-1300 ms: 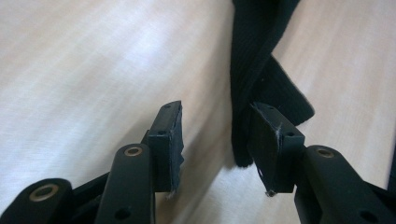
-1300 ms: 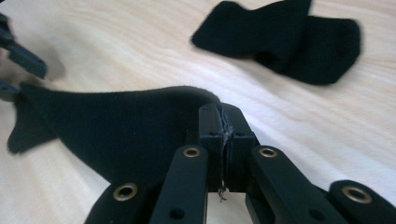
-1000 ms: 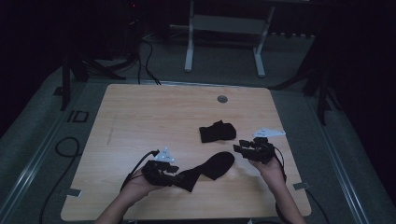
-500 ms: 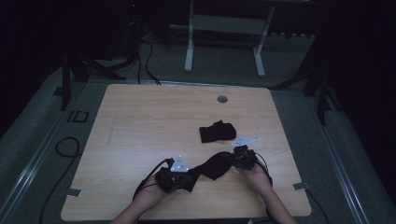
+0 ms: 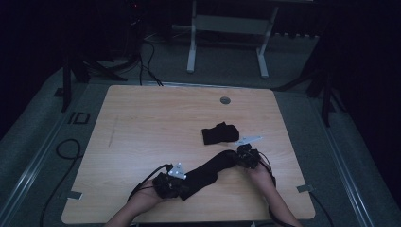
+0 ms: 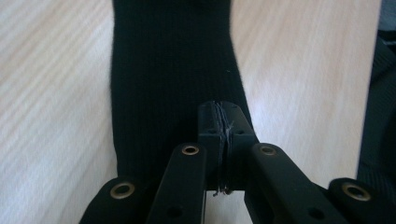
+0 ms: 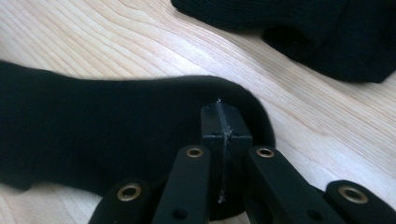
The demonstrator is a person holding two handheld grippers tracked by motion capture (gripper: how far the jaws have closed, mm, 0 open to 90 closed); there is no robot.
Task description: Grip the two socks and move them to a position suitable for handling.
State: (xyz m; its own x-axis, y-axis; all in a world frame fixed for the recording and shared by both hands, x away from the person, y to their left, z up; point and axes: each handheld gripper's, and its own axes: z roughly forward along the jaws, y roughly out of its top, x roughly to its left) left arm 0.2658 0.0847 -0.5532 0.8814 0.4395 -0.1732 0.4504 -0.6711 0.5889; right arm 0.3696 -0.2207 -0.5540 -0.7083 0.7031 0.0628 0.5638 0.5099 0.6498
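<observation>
Closest to the person, the left gripper (image 5: 171, 182) is clamping one end of a long black sock (image 5: 208, 169), its fingers (image 6: 211, 126) pressed shut on the ribbed fabric. The sock is lying stretched diagonally across the near part of the wooden surface (image 5: 156, 123), running up to the right gripper (image 5: 246, 156), which is pinching the rounded far end with its fingers closed tight on the cloth. Just beyond that end, a second black sock (image 5: 220, 133) is sitting bunched in a loose heap, apart from the first. I would judge the first sock is pulled out straight and ready for folding or pairing; the crumpled one is yet to be handled. Farther off, a small round grommet (image 5: 225, 100) is sitting near the far edge.
</observation>
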